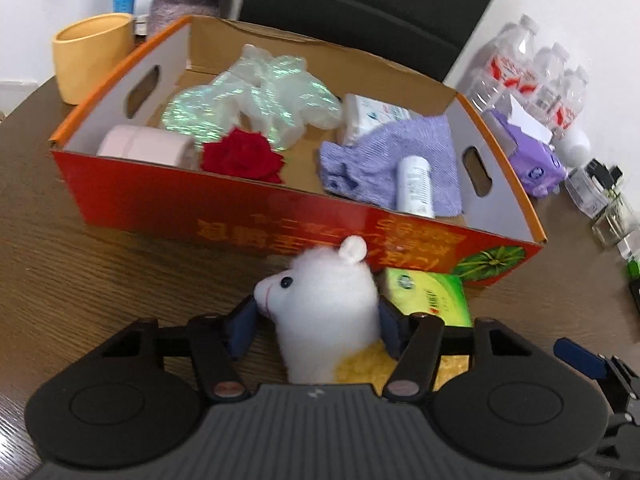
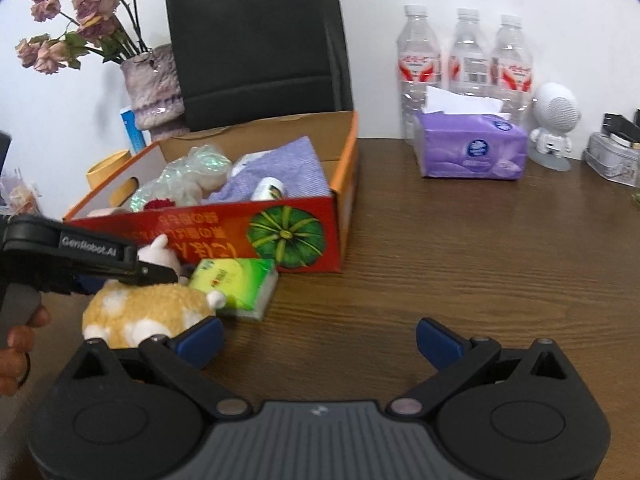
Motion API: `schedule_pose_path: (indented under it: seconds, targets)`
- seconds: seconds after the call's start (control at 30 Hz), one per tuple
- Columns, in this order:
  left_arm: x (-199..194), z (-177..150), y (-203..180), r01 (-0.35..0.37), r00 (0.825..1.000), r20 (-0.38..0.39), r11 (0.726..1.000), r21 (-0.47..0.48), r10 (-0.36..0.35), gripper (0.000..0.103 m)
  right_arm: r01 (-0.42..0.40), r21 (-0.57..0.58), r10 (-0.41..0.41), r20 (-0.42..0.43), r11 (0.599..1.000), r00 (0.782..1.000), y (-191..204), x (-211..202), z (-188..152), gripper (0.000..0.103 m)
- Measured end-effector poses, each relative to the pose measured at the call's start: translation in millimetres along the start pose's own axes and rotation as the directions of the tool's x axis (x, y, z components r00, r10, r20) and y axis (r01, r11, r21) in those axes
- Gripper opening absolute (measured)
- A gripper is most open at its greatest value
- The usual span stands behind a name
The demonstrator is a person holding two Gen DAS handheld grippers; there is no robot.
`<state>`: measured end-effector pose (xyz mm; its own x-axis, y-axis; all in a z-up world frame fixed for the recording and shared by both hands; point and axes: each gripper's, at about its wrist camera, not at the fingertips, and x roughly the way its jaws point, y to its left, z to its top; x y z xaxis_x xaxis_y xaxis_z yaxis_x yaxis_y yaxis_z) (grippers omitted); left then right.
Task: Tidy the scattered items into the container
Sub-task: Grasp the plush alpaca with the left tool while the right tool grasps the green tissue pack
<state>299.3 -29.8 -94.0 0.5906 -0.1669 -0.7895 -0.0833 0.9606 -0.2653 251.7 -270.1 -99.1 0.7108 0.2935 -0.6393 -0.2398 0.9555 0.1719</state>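
Broadly, the brown wooden tabletop (image 2: 460,248) carries everything, with the red cardboard box (image 1: 248,204) toward its far-left part, its far wall just in front of a black bag (image 2: 256,40). Inside the box lie an iridescent plastic wrap (image 1: 256,92), a purple cloth (image 1: 400,152) with a white bottle (image 1: 416,184) on it, a pink roll (image 1: 148,146) and a red rose (image 1: 240,158). Behind the box's left end stands a yellow cup (image 1: 92,56).

Against the box's near wall sits a green tissue pack (image 2: 236,282). Just beside it, the plush alpaca (image 1: 324,312), white-headed and yellow-bodied, is upright.

From the left, a hand (image 2: 18,348) at the tabletop's near-left edge holds the left gripper (image 1: 316,320) level; its blue pads (image 1: 244,324) press both sides of the alpaca's neck, jaws narrowed onto it.

Low over the near edge, the right gripper (image 2: 320,338) points at the far wall, jaws wide, nothing between them; the alpaca's body lies just beside its left pad.
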Motion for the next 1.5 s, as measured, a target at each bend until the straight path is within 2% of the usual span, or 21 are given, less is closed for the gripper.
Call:
schedule_pose_path:
  seconds: [0.2, 0.3, 0.4, 0.53, 0.63, 0.67, 0.7, 0.73, 1.1, 1.5]
  targets:
    - [-18, -1, 34, 0.001, 0.999, 0.044, 1.000, -0.004, -0.001, 0.059, -0.027, 0.023, 0.028, -0.014, 0.999, 1.000, 23, 24, 7, 0.103]
    - [-29, 1, 53, -0.021, 0.997, 0.081, 1.000, 0.004, 0.021, 0.059, -0.023, 0.016, 0.023, -0.024, 1.000, 0.999, 38, 39, 7, 0.103]
    - [-33, 1, 63, -0.019, 0.995, 0.094, 1.000, 0.004, 0.019, 0.059, 0.010, -0.011, -0.011, -0.032, 1.000, 0.999, 55, 54, 6, 0.103]
    - [-38, 2, 75, -0.015, 0.994, 0.111, 1.000, 0.003, 0.015, 0.059, 0.094, -0.053, -0.096, -0.025, 0.994, 0.995, 76, 70, 7, 0.103]
    - [-42, 2, 84, -0.012, 0.992, 0.124, 1.000, 0.002, 0.012, 0.059, 0.133, -0.065, -0.133, -0.007, 0.989, 0.991, 85, 75, 7, 0.096]
    - [-44, 2, 88, -0.011, 0.992, 0.128, 1.000, 0.002, 0.011, 0.059, 0.141, -0.068, -0.141, 0.002, 0.988, 0.990, 87, 75, 7, 0.084]
    - [-45, 2, 91, -0.010, 0.991, 0.132, 1.000, 0.002, 0.010, 0.059, 0.145, -0.067, -0.145, 0.006, 0.987, 0.989, 88, 74, 7, 0.068]
    - [-46, 3, 94, -0.009, 0.991, 0.136, 1.000, 0.002, 0.008, 0.059, 0.148, -0.063, -0.148, 0.009, 0.987, 0.989, 88, 72, 7, 0.064]
    - [-64, -9, 90, -0.002, 0.985, 0.171, 1.000, 0.012, 0.000, 0.059, 0.118, -0.029, -0.116, 0.064, 0.993, 0.991, 75, 40, -10, 0.062]
    - [-117, -36, 72, 0.027, 0.971, 0.237, 0.998, 0.055, -0.040, 0.058, 0.090, -0.038, -0.080, 0.202, 0.995, 0.976, 87, -46, -34, 0.062]
